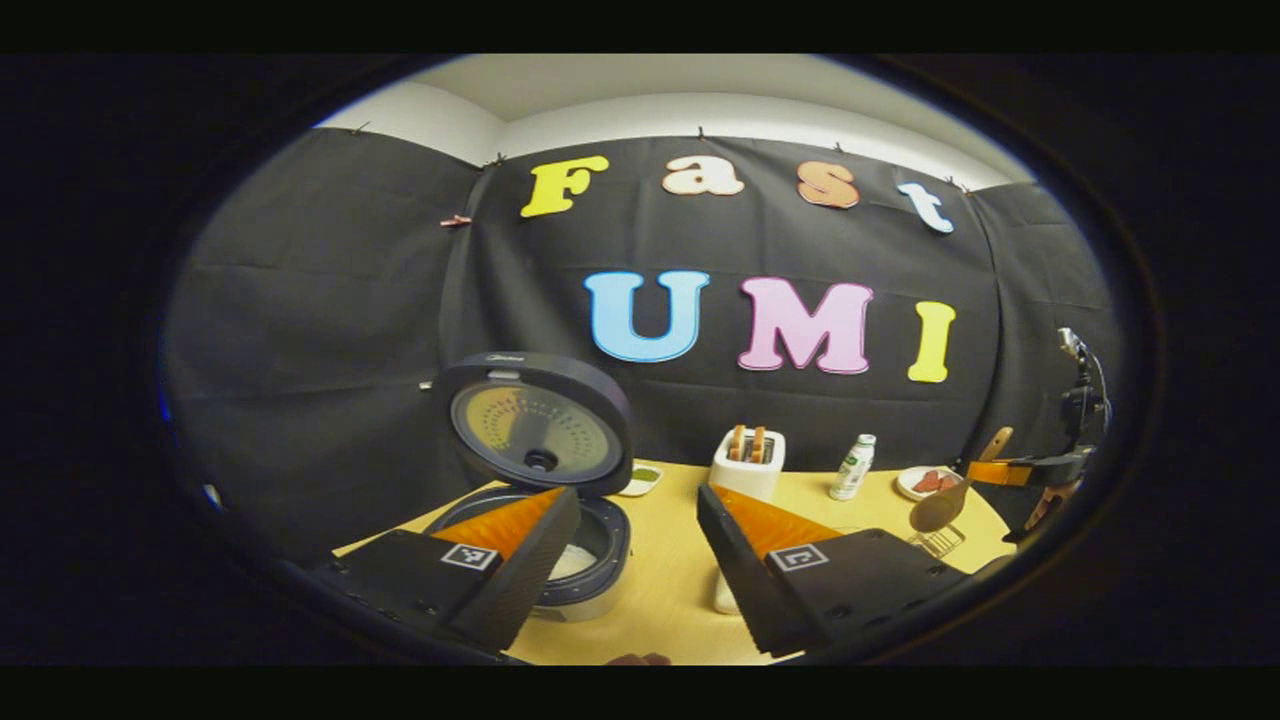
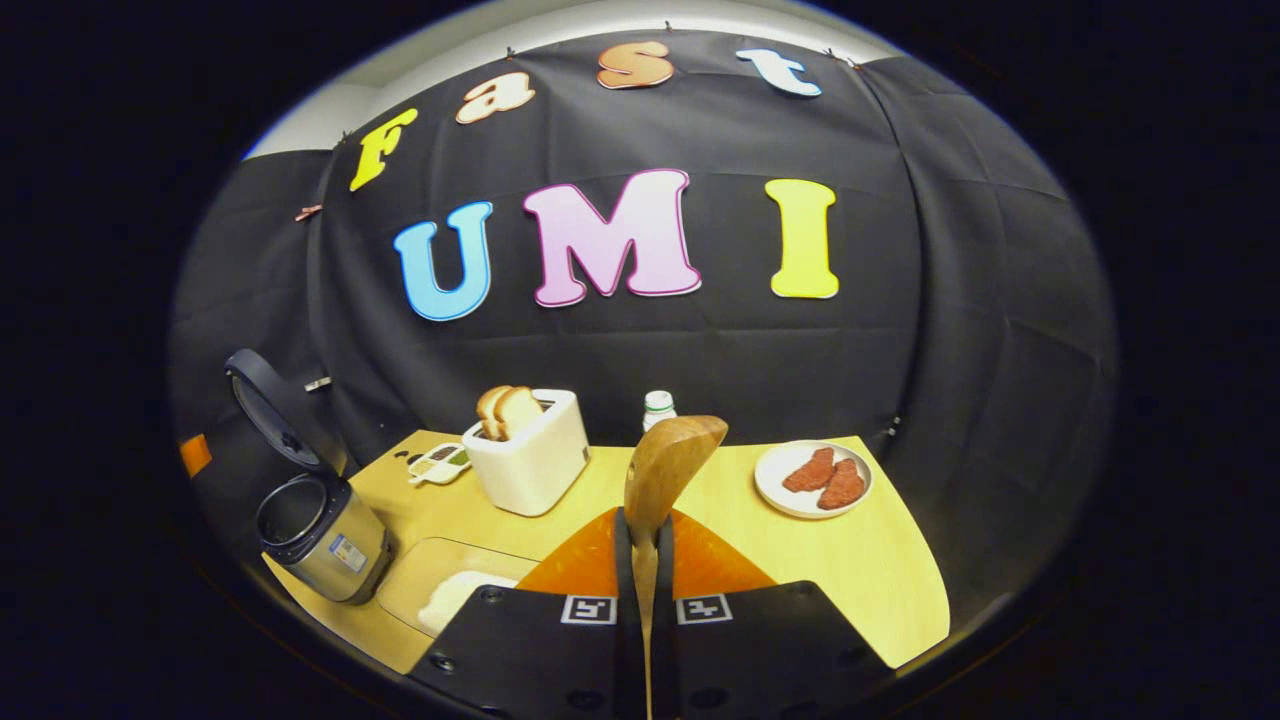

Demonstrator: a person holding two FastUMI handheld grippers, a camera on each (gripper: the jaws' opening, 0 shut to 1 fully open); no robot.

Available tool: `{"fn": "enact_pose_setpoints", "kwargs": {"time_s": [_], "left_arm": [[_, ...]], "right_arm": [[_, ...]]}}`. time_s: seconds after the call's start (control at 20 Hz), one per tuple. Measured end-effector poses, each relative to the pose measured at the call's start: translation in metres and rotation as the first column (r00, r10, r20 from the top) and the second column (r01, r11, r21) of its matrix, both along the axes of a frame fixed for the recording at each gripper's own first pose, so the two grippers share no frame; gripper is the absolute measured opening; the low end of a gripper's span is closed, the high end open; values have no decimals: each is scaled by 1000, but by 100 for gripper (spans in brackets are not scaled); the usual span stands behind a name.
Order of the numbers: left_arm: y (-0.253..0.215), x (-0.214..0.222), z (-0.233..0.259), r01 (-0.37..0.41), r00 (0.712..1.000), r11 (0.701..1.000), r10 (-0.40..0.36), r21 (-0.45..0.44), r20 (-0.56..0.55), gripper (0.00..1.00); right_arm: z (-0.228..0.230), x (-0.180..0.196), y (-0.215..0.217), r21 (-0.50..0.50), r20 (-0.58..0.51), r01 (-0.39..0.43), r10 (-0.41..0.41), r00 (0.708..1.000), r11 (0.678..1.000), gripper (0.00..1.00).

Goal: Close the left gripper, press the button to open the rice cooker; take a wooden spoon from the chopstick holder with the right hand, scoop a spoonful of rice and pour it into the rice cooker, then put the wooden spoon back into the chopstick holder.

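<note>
Right tool [image 2: 642, 560] clenched on wooden spoon [image 2: 665, 470], bowl up; left tool [image 1: 640, 540] released beside rice cooker [image 1: 560, 560], lid already raised. Scooping, pouring, spoon return remain.

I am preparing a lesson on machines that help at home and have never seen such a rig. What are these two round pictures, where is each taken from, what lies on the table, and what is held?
No robot arm here: a person holds a two-fingered gripper in each hand, and a camera rides on each.

The left gripper view looks past the left gripper, jaws apart, at the rice cooker with its lid raised.

The right gripper view looks past the right gripper, jaws shut on a wooden spoon.

On the table stand a toaster with bread, a small bottle and a plate with reddish food.
</note>
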State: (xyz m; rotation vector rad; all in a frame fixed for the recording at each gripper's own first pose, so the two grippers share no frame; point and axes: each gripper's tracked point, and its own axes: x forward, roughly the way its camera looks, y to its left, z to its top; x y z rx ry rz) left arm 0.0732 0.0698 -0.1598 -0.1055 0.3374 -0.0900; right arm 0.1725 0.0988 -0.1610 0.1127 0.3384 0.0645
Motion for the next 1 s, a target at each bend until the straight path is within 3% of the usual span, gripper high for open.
{"fn": "enact_pose_setpoints", "kwargs": {"time_s": [0.35,1.0], "left_arm": [[-6,1,-1,15,1000,1000,-15,-1,-6,83],[0,4,-3,0,1000,1000,0,0,-17,83]], "right_arm": [[-33,-3,-32,-40,-60,66,-68,996,997,7],[-78,-33,-30,-47,-183,75,-83,980,996,7]]}}
